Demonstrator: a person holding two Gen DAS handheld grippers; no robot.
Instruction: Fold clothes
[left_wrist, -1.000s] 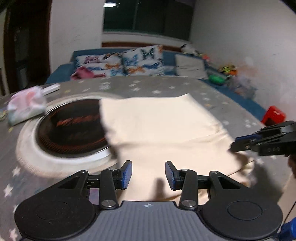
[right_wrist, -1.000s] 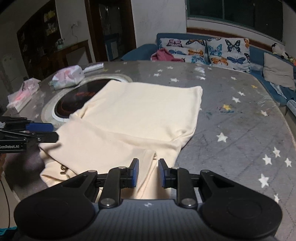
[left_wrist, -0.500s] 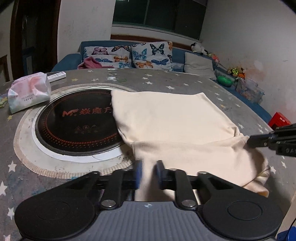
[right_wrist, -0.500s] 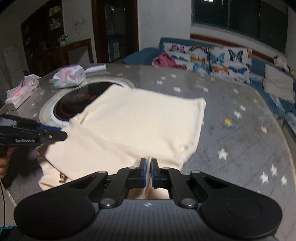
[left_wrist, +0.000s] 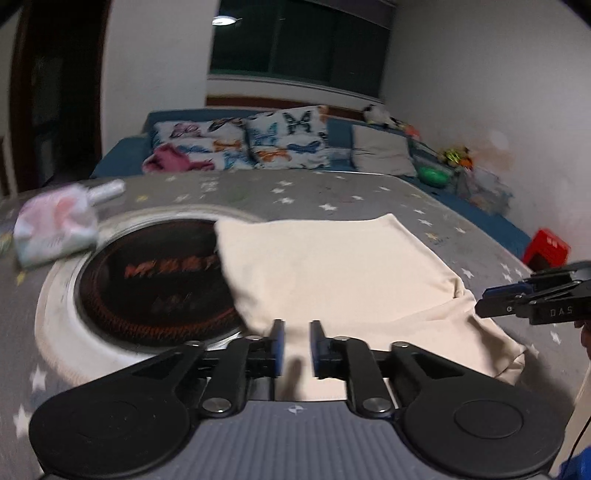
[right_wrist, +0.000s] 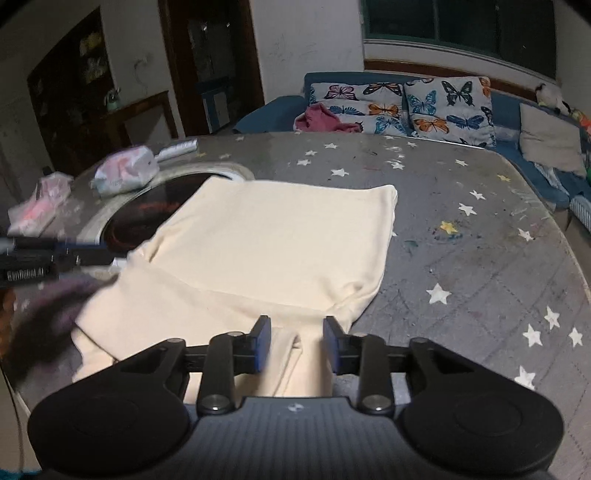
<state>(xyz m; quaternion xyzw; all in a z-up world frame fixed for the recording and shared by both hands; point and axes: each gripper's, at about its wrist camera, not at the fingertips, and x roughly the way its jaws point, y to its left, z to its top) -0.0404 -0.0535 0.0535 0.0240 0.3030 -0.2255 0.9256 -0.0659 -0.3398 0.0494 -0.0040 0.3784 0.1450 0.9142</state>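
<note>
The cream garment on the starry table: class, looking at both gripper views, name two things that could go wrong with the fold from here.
1. Both grippers' jaws are opening over the near edge of the cream garment: the left gripper and right gripper are not pinching it, so the loose near layers may slump.
2. The garment's far left corner overlaps the round black hob; dragging it could catch on the hob's rim.

Garment (right_wrist: 273, 243) lying flat mid-desk (right_wrist: 480, 258), its nine o'clock edge overlapping the round cooktop (left_wrist: 155, 288). Tissue pack (right_wrist: 125, 173) sitting at ten o'clock of the cooktop, remote (right_wrist: 177, 149) just behind it. Sofa (right_wrist: 509, 107) running beyond the desk at twelve, cushions (right_wrist: 447, 107) resting on it.
</note>
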